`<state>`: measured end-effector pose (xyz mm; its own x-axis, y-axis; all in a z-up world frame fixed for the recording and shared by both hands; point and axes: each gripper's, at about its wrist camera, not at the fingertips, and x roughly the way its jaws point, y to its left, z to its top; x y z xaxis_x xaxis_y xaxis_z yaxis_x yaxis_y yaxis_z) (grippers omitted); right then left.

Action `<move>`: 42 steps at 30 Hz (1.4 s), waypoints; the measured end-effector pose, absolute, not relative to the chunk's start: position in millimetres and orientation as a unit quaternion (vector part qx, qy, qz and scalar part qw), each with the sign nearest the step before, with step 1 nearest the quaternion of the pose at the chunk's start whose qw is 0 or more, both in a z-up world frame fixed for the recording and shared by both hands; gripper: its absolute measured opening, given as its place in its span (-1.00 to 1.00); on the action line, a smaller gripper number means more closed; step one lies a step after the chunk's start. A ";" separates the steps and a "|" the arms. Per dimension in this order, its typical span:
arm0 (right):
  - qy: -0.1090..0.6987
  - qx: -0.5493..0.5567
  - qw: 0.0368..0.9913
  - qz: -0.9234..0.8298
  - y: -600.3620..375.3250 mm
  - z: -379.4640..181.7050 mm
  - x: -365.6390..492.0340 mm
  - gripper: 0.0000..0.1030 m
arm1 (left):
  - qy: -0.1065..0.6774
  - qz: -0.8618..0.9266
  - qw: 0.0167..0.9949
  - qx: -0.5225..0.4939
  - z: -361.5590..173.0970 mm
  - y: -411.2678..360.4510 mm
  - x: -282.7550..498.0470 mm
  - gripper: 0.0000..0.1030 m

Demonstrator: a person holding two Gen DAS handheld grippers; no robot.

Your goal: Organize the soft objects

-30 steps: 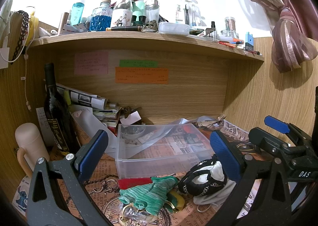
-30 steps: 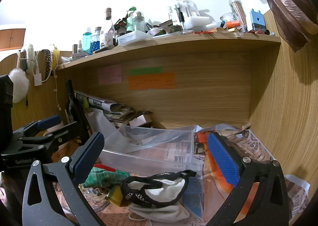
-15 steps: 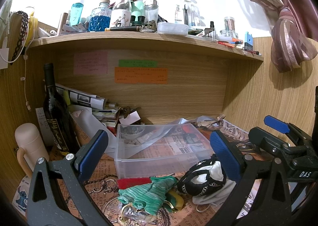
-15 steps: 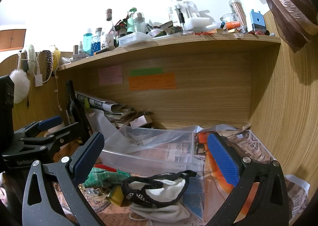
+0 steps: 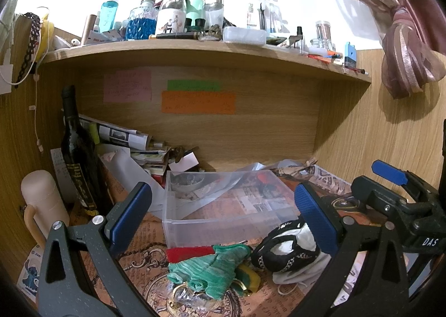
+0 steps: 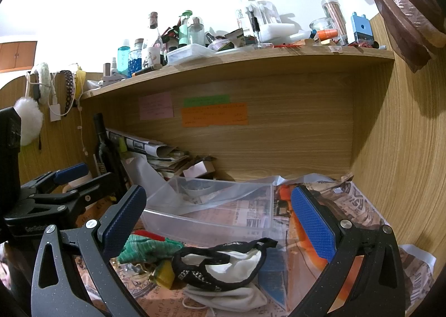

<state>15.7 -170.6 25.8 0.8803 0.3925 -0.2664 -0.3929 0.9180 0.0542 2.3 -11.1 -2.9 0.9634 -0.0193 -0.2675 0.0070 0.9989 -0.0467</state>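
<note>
A green knit glove with a red cuff point(image 5: 207, 264) lies on the papered desk in front of a clear plastic bin point(image 5: 223, 205). Beside it on the right lies a black-and-white cloth pouch point(image 5: 287, 250) on a white cloth point(image 5: 295, 275). My left gripper point(image 5: 223, 216) is open and empty, hovering above the glove. My right gripper point(image 6: 218, 219) is open and empty, above the pouch point(image 6: 223, 266); the glove point(image 6: 147, 247) and the bin point(image 6: 211, 205) show there too. Each gripper appears at the edge of the other's view.
A dark wine bottle point(image 5: 79, 155) and a beige flask point(image 5: 41, 202) stand at the left. Stacked newspapers point(image 5: 122, 136) lie at the back. A cluttered shelf point(image 5: 195, 46) hangs overhead. Wooden walls close in at the back and right. A yellow item point(image 5: 249, 275) sits under the glove.
</note>
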 end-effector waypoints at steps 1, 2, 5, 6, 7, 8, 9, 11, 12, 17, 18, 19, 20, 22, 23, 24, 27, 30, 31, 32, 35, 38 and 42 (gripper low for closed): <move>0.139 -0.001 0.970 0.202 -169.5 25.4 15.3 1.00 | 0.139 -0.008 0.990 -0.026 -5.4 -11.3 2.9 1.00; 0.141 -0.002 0.969 0.201 -169.2 25.0 16.8 1.00 | 0.145 -0.007 0.989 -0.024 -7.9 -11.4 4.1 1.00; 0.152 -0.002 0.968 0.199 -169.5 21.6 19.0 1.00 | 0.167 -0.006 0.986 -0.021 -18.6 -7.7 8.0 1.00; 0.157 -0.002 0.967 0.199 -169.5 19.8 19.9 1.00 | 0.177 -0.008 0.984 -0.021 -24.0 -5.9 9.7 1.00; 0.163 -0.002 0.967 0.198 -169.0 17.7 21.0 1.00 | 0.188 -0.009 0.982 -0.021 -29.2 -3.8 11.5 1.00; 0.169 -0.002 0.966 0.198 -171.1 14.4 22.5 1.00 | 0.198 -0.010 0.980 -0.022 -33.7 -2.0 13.8 1.00; 0.175 -0.003 0.964 0.198 -171.6 11.4 23.9 1.00 | 0.210 -0.012 0.977 -0.024 -39.3 -0.6 16.2 1.00; 0.193 -0.003 0.961 0.200 -172.2 4.1 28.0 1.00 | 0.229 -0.017 0.973 -0.027 -49.7 1.5 19.8 1.00; 0.202 -0.002 0.958 0.203 -172.2 -0.4 30.0 1.00 | 0.239 -0.020 0.970 -0.029 -55.0 2.4 21.6 1.00; 0.246 -0.009 0.944 0.221 -168.1 -26.0 35.5 1.00 | 0.272 -0.031 0.961 -0.037 -78.8 5.6 26.5 1.00; 0.254 -0.011 0.941 0.225 -166.8 -30.5 36.0 1.00 | 0.276 -0.032 0.960 -0.037 -82.2 5.8 26.4 1.00; 0.262 -0.013 0.937 0.230 -164.9 -35.6 36.2 1.00 | 0.280 -0.033 0.959 -0.037 -85.5 6.1 26.3 0.98; 0.270 -0.014 0.934 0.235 -163.8 -40.5 35.9 1.00 | 0.285 -0.033 0.957 -0.038 -88.5 6.3 26.3 0.88; 0.280 -0.019 0.928 0.244 -160.8 -48.9 35.2 1.00 | 0.300 -0.033 0.953 -0.039 -94.8 7.8 29.6 0.76; 0.285 -0.021 0.926 0.246 -159.6 -51.7 35.9 1.00 | 0.306 -0.032 0.951 -0.042 -98.2 9.6 30.8 0.72; 0.289 -0.022 0.924 0.249 -157.9 -54.3 36.1 1.00 | 0.310 -0.031 0.949 -0.045 -100.5 11.6 32.6 0.72; 0.299 -0.023 0.919 0.257 -153.6 -61.2 39.2 0.89 | 0.323 -0.032 0.944 -0.053 -107.7 15.3 37.4 0.63; 0.307 -0.024 0.915 0.259 -150.8 -66.1 43.7 0.80 | 0.328 -0.039 0.942 -0.054 -110.2 15.5 41.7 0.59; 0.312 -0.025 0.914 0.258 -149.7 -68.3 46.1 0.77 | 0.327 -0.040 0.943 -0.052 -110.5 14.7 42.7 0.56; 0.317 -0.025 0.912 0.258 -148.9 -70.5 48.1 0.71 | 0.327 -0.041 0.943 -0.050 -110.8 13.7 44.0 0.51; 0.331 -0.024 0.907 0.259 -147.4 -75.5 54.0 0.49 | 0.328 -0.043 0.942 -0.048 -111.0 12.7 48.2 0.38; 0.335 -0.022 0.906 0.259 -147.2 -77.4 57.1 0.27 | 0.325 -0.043 0.944 -0.049 -110.3 13.3 48.9 0.21; 0.332 -0.019 0.904 0.268 -147.8 -76.9 57.4 -0.12 | 0.323 -0.049 0.943 -0.058 -107.5 16.5 50.8 0.02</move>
